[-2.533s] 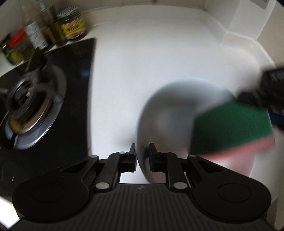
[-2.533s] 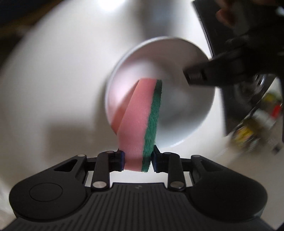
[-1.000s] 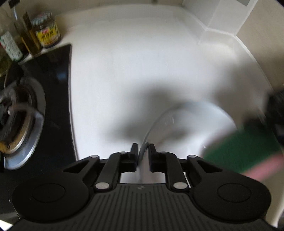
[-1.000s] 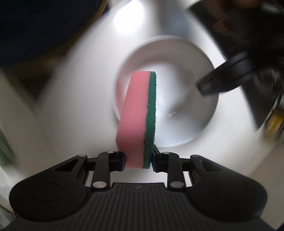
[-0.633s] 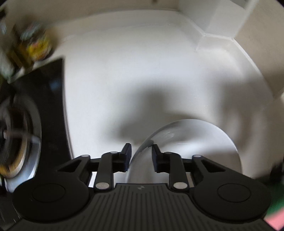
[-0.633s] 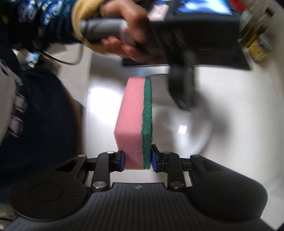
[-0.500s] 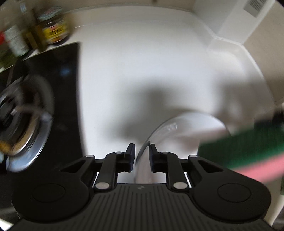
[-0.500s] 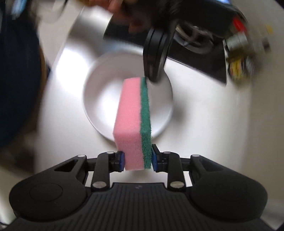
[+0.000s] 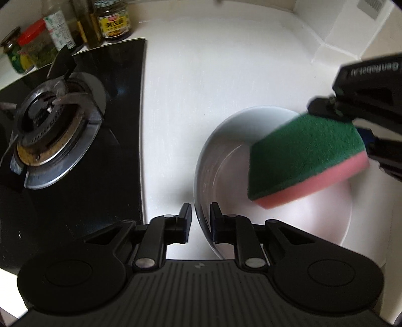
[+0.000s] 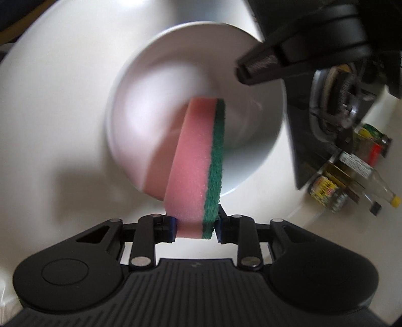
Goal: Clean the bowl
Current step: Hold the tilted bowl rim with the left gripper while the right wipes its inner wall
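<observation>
A white bowl [image 9: 226, 140] stands on the white counter. My left gripper [image 9: 199, 218] is shut on its near-left rim, one finger outside and one inside. In the right wrist view the bowl [image 10: 155, 83] fills the middle, with a left fingertip [image 10: 253, 68] at its far-right rim. My right gripper [image 10: 195, 226] is shut on a pink sponge with a green scouring face [image 10: 198, 156]. The sponge reaches down into the bowl and bends against the inside. The left wrist view shows the sponge [image 9: 306, 156] green side up over the bowl's right half.
A black glass hob [image 9: 113, 151] with a steel gas burner [image 9: 55, 120] lies left of the bowl. Jars and bottles [image 9: 113, 22] stand behind the hob. The white counter [image 9: 213, 63] stretches beyond the bowl to a tiled wall corner [image 9: 326, 37].
My left jaws spread around the rim, then closed on it again. My right gripper lifted the sponge clear, swung round and came back down into the bowl, where the sponge now bends.
</observation>
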Demonstrator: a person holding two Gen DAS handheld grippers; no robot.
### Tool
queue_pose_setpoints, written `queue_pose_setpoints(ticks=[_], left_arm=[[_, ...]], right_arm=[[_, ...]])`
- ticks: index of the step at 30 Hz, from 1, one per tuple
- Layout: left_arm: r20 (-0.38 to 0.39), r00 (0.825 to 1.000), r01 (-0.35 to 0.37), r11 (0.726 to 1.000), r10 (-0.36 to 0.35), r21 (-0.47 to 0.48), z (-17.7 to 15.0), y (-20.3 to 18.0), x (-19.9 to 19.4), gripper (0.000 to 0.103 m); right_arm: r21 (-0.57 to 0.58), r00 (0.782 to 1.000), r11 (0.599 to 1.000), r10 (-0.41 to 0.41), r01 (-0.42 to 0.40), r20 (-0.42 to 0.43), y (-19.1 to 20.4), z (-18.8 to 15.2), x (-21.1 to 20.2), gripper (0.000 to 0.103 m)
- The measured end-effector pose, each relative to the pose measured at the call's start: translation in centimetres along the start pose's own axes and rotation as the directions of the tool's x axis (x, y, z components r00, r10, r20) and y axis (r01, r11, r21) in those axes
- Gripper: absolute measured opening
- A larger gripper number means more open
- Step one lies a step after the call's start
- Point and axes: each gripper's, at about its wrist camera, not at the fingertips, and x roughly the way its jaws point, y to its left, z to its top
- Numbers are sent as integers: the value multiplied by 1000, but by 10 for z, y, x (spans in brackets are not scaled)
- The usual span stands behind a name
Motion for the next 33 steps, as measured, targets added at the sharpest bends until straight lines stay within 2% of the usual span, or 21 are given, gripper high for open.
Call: queue_pose_setpoints(ticks=[2,3,5,7,9,10,12,13,14,15,16,18,21,23,25,27,29,33], left_arm=[[20,1000,3,1000,-3,-13,-1,-1,-1,13],[35,999,7,1000,-7,-19,1,-2,0,14],[53,999,-4,1000,4,0,4,-7,1,20],[55,998,-10,999,9,32,9,-12,3,22],[51,999,3,999,-6,49,14,-14,5,24],[49,999,8,998,-11,59,17,-15,6,26],[45,999,13,997,-16,80,21,-18,9,26],[43,999,12,996,-16,86,23,-18,10,26],[36,999,17,996,-21,91,25,-18,11,25],[32,999,22,996,-25,89,26,-18,11,25],[28,999,27,996,-30,87,26,-17,12,23],[21,999,38,996,-40,75,26,-15,13,21],[15,999,48,997,-49,62,25,-14,13,19],[24,999,43,997,-45,65,21,-15,12,18],[24,998,53,997,-54,52,20,-11,12,17],[18,998,66,997,-67,33,18,-7,13,16],[10,997,70,997,-71,23,15,-5,14,14],[-1,998,70,997,-70,11,12,-4,14,14]], right_arm=[[27,994,994,104,-105,27,-8,-2,-6,25],[57,981,981,183,-187,62,-15,-5,-11,25],[97,953,952,278,-290,123,-18,-12,-24,25],[145,906,904,370,-402,206,-28,-16,-30,25],[204,850,843,427,-498,308,-38,-23,-35,25],[236,820,807,446,-542,360,-42,-27,-36,25],[314,745,701,468,-641,476,-55,-45,-35,25],[332,723,667,472,-667,504,-58,-51,-35,25],[364,683,598,479,-714,551,-66,-63,-34,25],[396,654,531,494,-749,573,-73,-74,-31,25],[426,647,490,522,-761,556,-76,-78,-28,25],[487,672,466,569,-738,474,-80,-78,-20,25],[562,719,477,597,-676,358,-88,-61,-6,25],[584,735,479,585,-655,343,-94,-54,-1,26],[624,761,476,559,-620,330,-101,-47,6,26],[674,786,449,517,-587,340,-110,-46,14,26],[687,790,432,496,-584,360,-114,-48,16,27],[662,820,490,410,-568,400,-115,-50,0,27]])
